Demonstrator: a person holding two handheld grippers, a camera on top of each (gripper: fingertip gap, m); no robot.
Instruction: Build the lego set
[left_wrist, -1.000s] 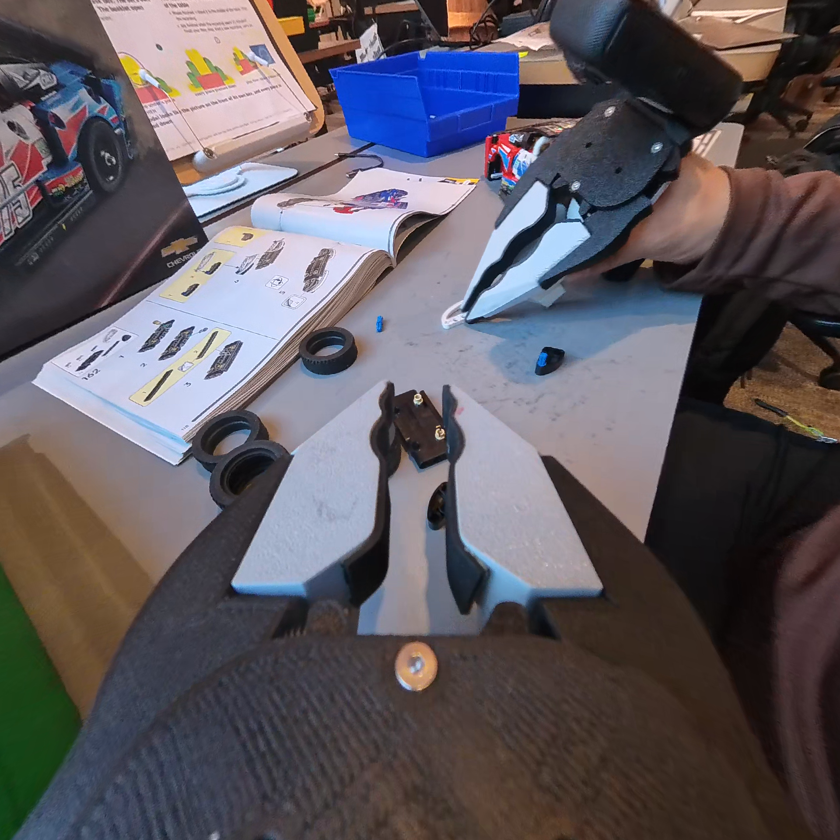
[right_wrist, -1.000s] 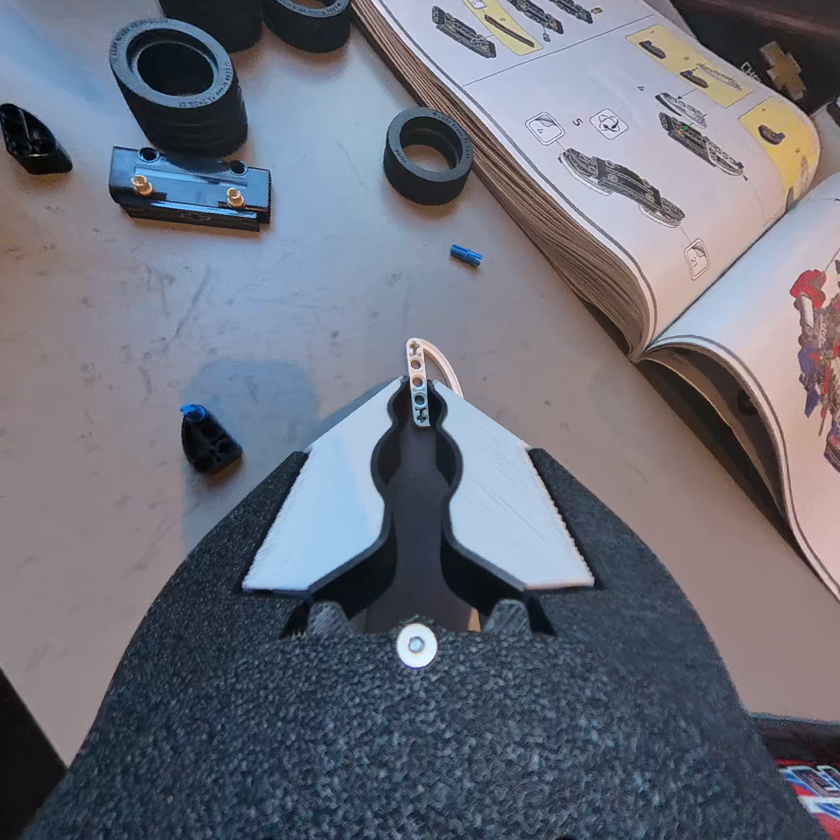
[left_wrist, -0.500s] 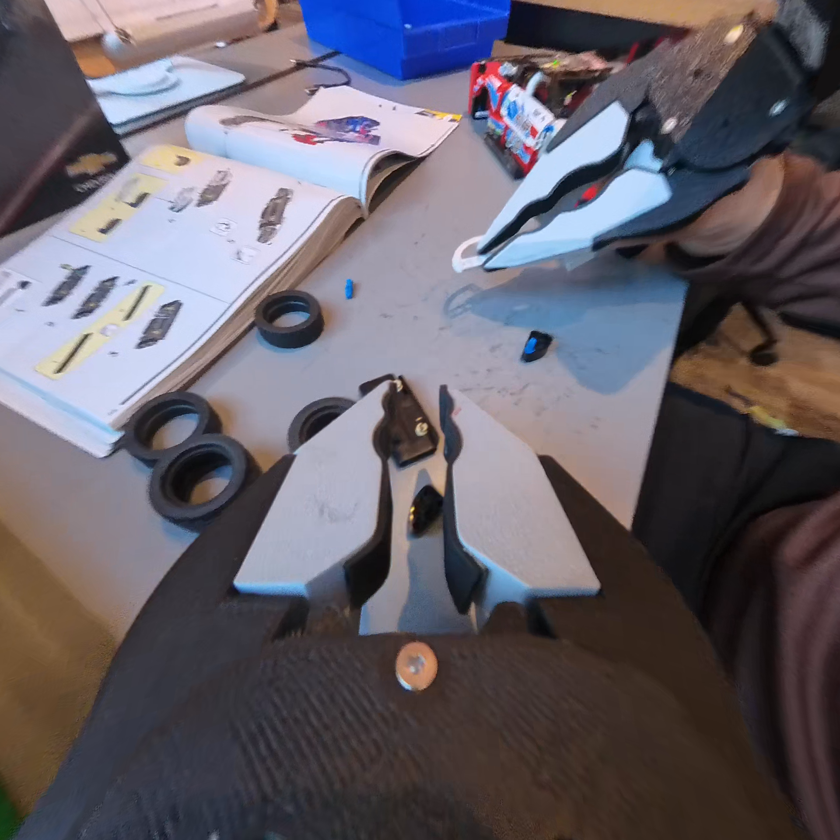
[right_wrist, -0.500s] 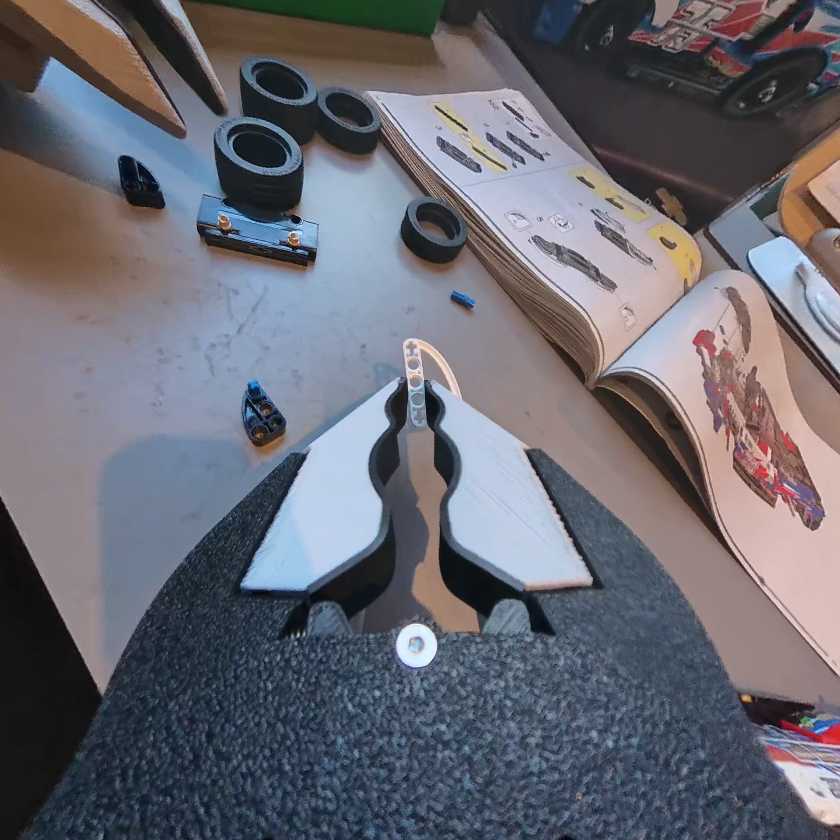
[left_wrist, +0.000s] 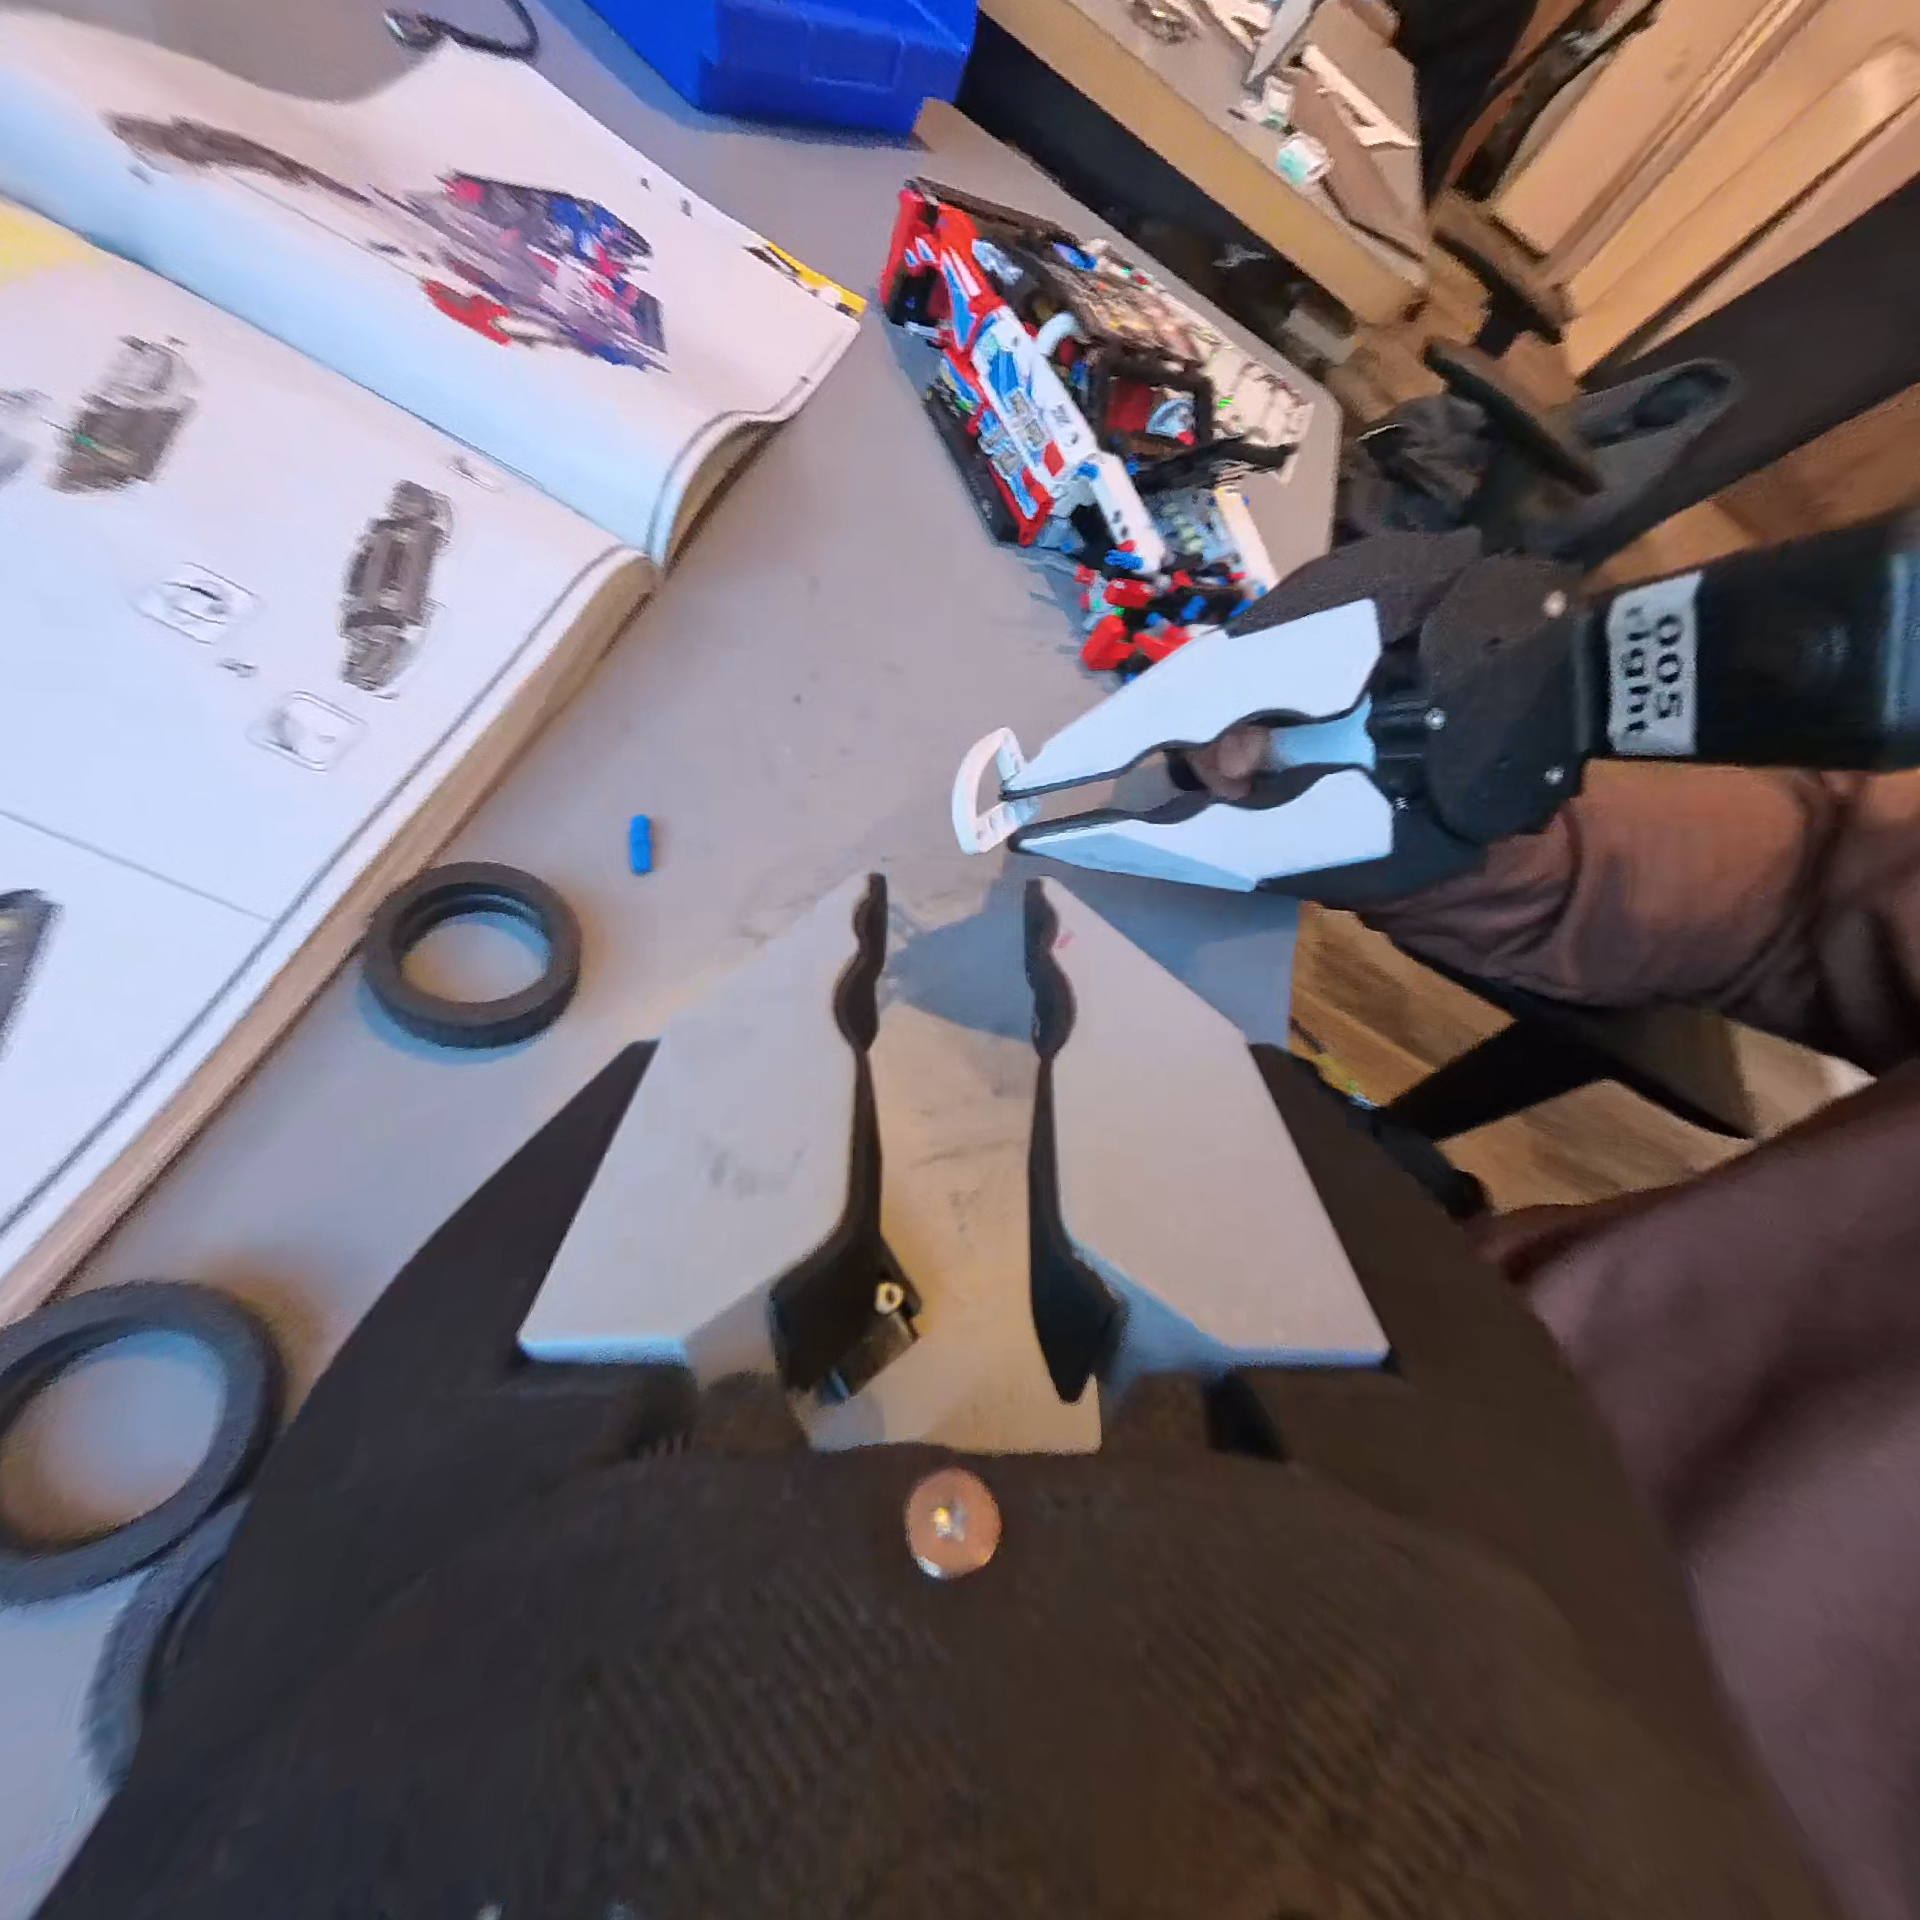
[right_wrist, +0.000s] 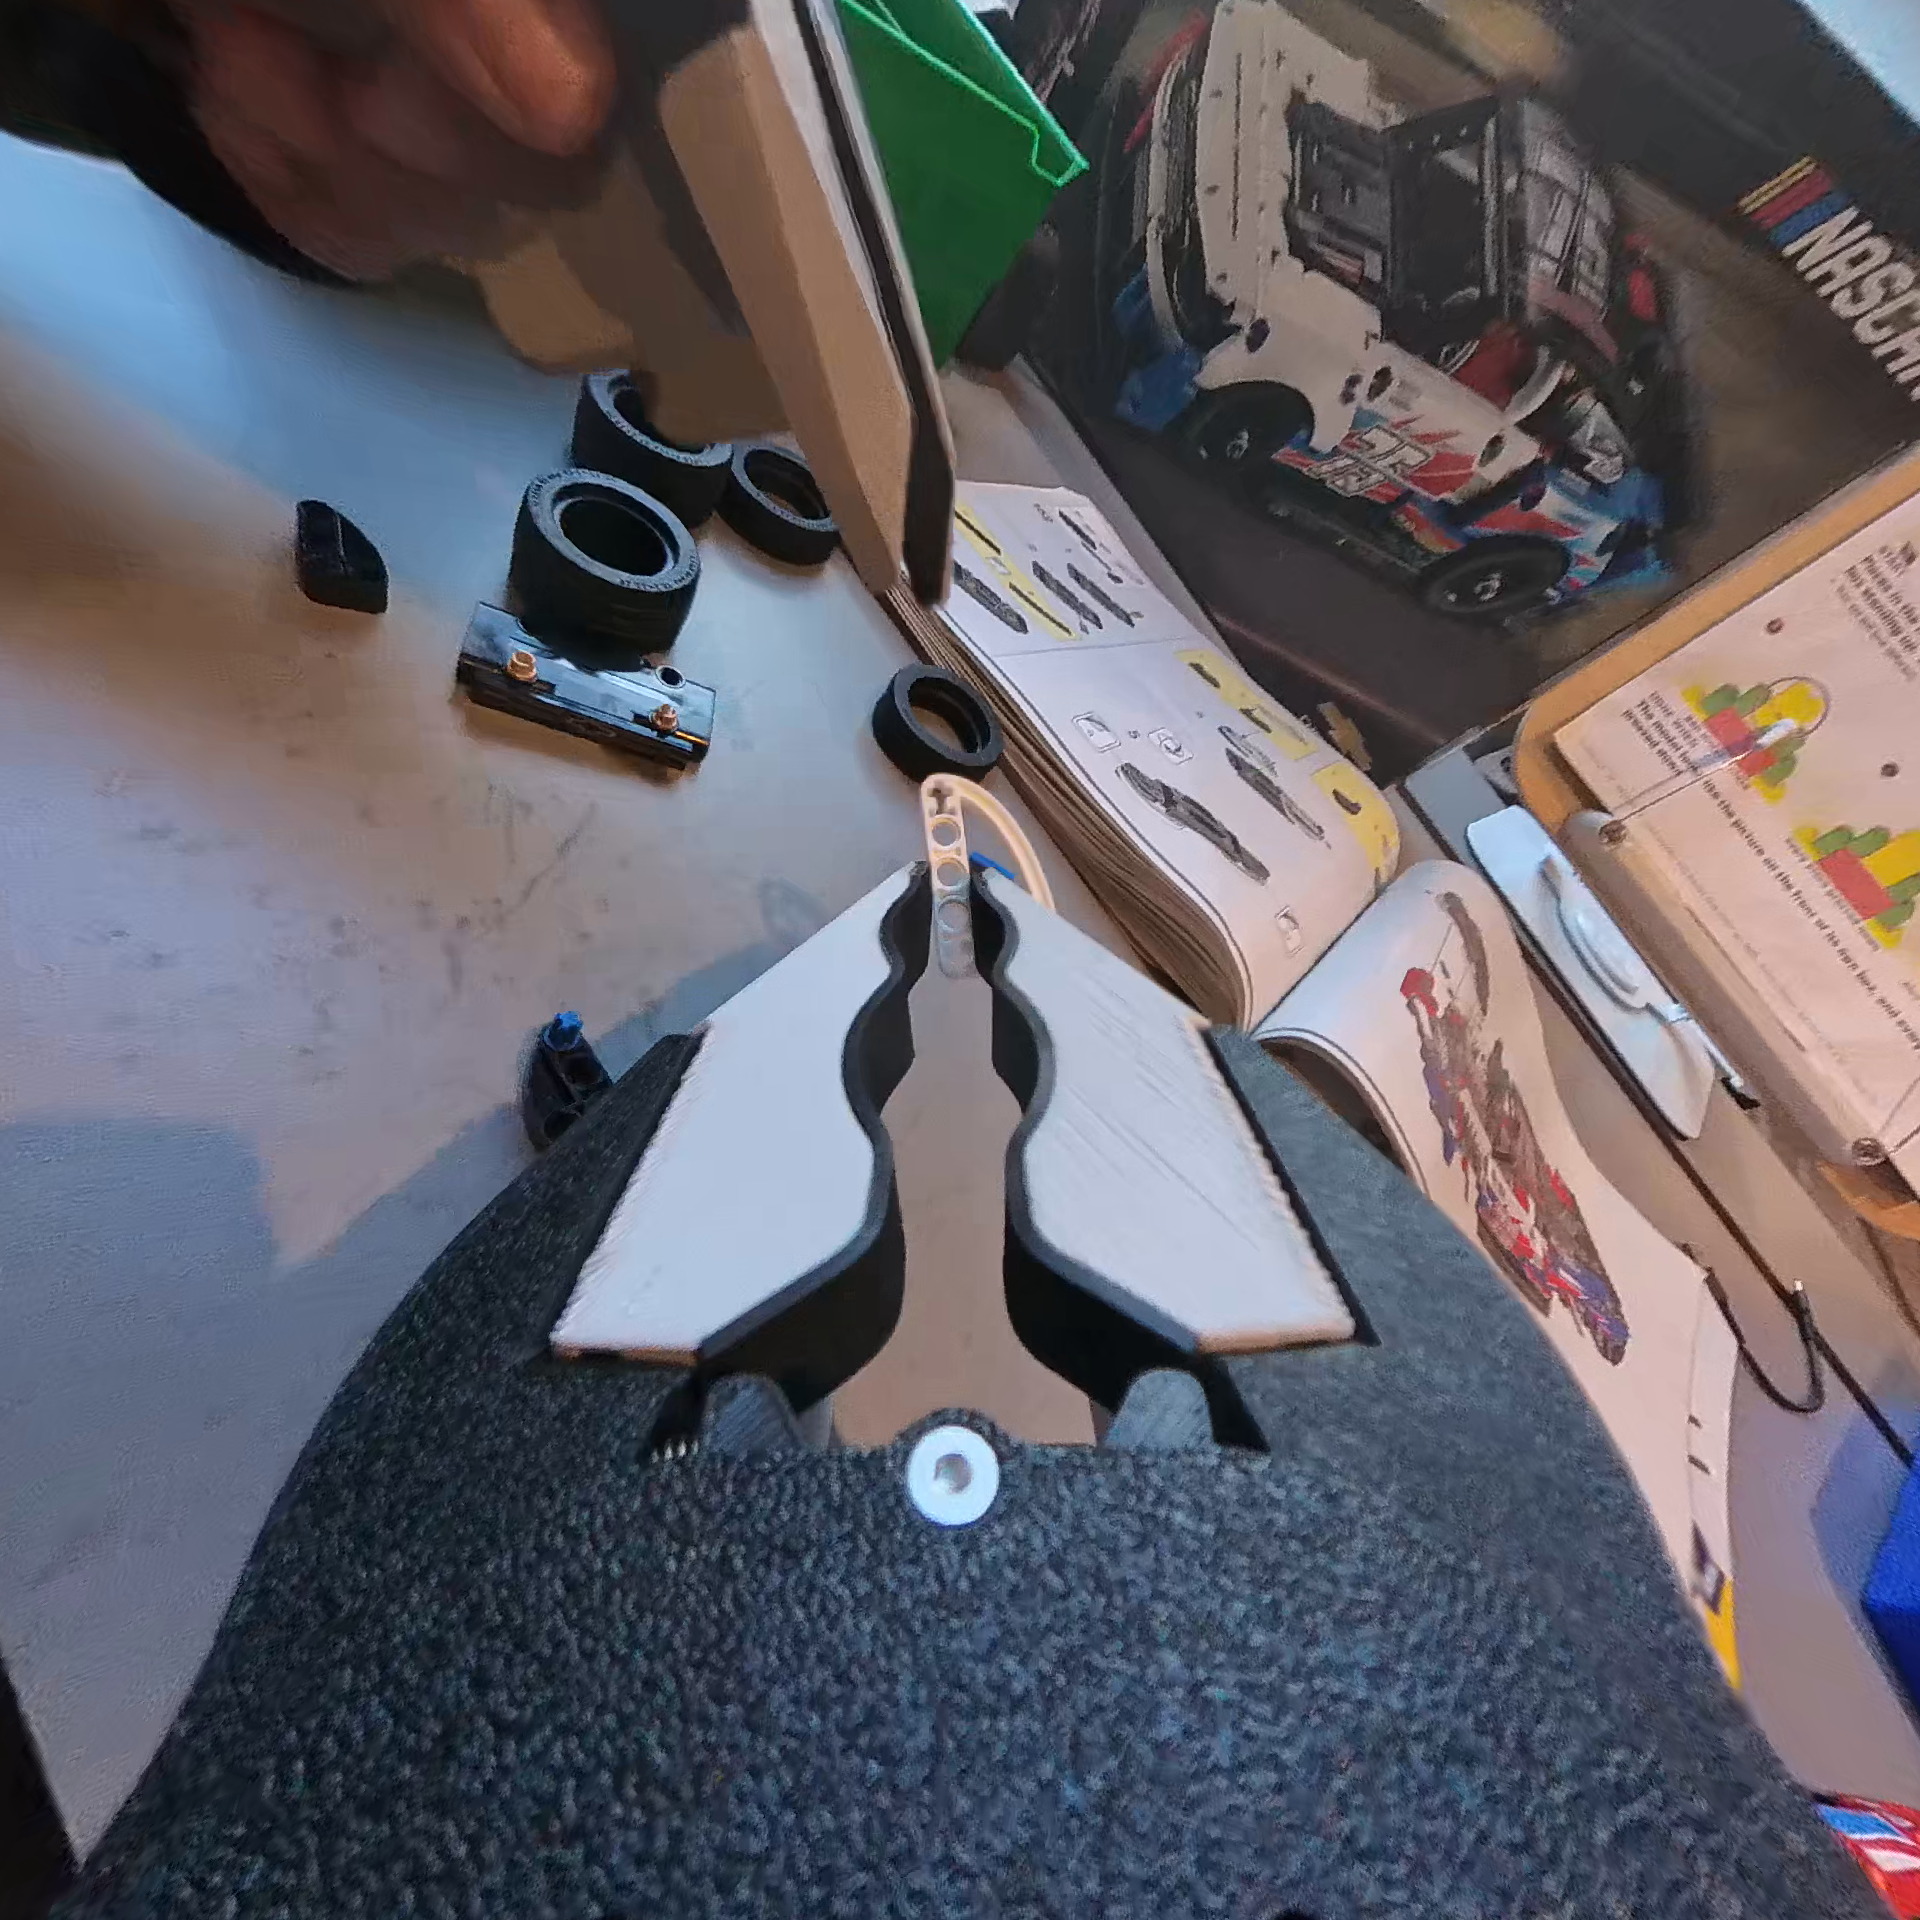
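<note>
While our right gripper (right_wrist: 954, 899) pinches a white curved lego piece (right_wrist: 948, 831) at its fingertips above the grey table (right_wrist: 260, 883), our left gripper (left_wrist: 951, 914) hangs with its fingers parted and nothing between them. A black lego block (right_wrist: 587, 696) lies beside the tyres (right_wrist: 608, 561), near the open instruction book (right_wrist: 1143, 727).

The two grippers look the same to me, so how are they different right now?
The right gripper is shut on a white curved lego piece, while the left gripper is open and holds nothing. In the left wrist view the right gripper lies turned on its side, one finger above the other; the left gripper's fingers sit side by side. Both have pale fingers with wavy black inner edges and rough black bodies, above the same grey table.
</note>
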